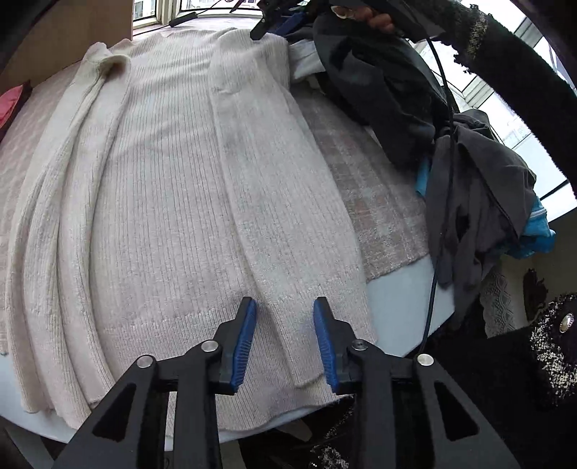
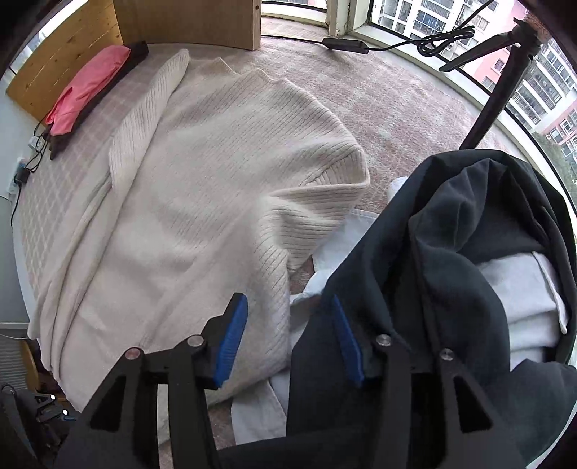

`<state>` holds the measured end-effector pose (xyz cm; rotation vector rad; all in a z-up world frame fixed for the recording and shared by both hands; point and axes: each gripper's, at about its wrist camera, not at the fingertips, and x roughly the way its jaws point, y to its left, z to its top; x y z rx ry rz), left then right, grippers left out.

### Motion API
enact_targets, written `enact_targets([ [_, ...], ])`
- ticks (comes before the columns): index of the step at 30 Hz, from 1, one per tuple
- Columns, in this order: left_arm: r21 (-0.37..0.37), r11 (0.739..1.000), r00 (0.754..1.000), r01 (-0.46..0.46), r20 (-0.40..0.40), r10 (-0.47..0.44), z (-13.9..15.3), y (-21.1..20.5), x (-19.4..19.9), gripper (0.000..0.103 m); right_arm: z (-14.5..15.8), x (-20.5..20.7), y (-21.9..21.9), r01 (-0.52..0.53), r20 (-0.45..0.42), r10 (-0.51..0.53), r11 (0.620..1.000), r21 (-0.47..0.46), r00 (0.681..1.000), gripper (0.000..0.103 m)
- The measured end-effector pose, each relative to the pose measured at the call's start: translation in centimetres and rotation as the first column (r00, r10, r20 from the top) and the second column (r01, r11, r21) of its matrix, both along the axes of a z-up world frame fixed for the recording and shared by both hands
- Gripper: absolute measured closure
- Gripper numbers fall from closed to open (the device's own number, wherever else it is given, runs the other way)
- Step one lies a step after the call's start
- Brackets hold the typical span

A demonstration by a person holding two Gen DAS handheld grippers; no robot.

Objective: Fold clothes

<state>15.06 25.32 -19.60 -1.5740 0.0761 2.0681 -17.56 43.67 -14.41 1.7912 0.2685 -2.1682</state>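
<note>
1. Across the bed (image 2: 396, 93), a cream ribbed knit sweater (image 1: 173, 187) lies spread flat on the pinkish checked bedcover, hem toward the near edge. In the right wrist view the same sweater (image 2: 202, 187) shows one sleeve folded inward over the body, its cuff turned up near the middle; the other sleeve runs along the far left side.
2. Left gripper (image 1: 285, 339): jaws open, blue pads apart, hovering over the sweater's hem beside a long strip of knit that lies on top of the body. Nothing held between the pads; contact with the fabric cannot be told.
3. Right gripper (image 2: 288, 335): jaws open, nothing clamped. Left pad sits over the sweater's right edge; right pad is at the edge of a dark hooded garment (image 2: 450, 252).
4. Dark hooded garment is heaped just right of the sweater, over white cloth (image 2: 519, 288). Left wrist view shows a pile of dark grey clothes (image 1: 479, 187) with a blue piece (image 1: 533, 234) at the bed's right edge.
5. Pink pillow (image 2: 90, 86) at the far left corner against a wooden headboard (image 2: 65, 50).
6. Black power adapter with cable (image 2: 346, 45) lies by the windows (image 2: 432, 18); a black tripod leg (image 2: 494, 93) stands at right.
</note>
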Motion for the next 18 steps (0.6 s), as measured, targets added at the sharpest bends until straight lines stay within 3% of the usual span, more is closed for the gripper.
enact_targets([
  [1,0.008,1.0,1.0,-0.006,0.005,0.006,0.2,-0.1,0.0,0.1,0.1,-0.1,0.3,0.019,0.0,-0.019,0.999,-0.025,1.0,0.055],
  [5,0.052,0.997,0.999,-0.05,-0.01,0.051,2.8,-2.0,0.8,0.1,1.4,-1.0,2.7,0.139,0.011,-0.139,0.974,-0.179,0.99,0.055],
  [8,0.01,0.997,0.995,-0.081,-0.064,0.081,4.7,-3.8,1.8,0.1,1.5,-1.0,3.1,0.137,0.014,-0.137,0.974,-0.18,0.99,0.055],
  [11,0.021,0.995,0.995,-0.096,0.034,0.096,2.4,-4.5,1.3,0.099,0.8,-0.7,2.5,0.091,0.022,-0.089,0.984,-0.156,0.996,0.053],
  [12,-0.036,0.996,0.995,-0.08,0.061,0.082,1.1,-4.3,1.3,0.098,0.7,-0.5,2.2,0.076,0.022,-0.074,0.985,-0.154,0.997,0.048],
  [15,-0.081,0.993,0.995,-0.09,0.03,0.093,1.9,-4.5,1.9,0.084,0.6,0.1,1.0,0.031,0.021,-0.028,0.988,-0.148,0.999,0.044],
  [17,-0.068,0.992,0.994,-0.109,-0.019,0.108,3.6,-5.0,2.7,0.07,0.4,0.5,0.3,0.001,0.021,0.002,0.989,-0.145,1.0,0.044],
  [18,-0.071,0.993,0.995,-0.097,-0.043,0.094,4.2,-4.8,3.1,0.069,0.4,0.7,-0.1,-0.014,0.02,0.017,0.99,-0.143,1.0,0.044],
])
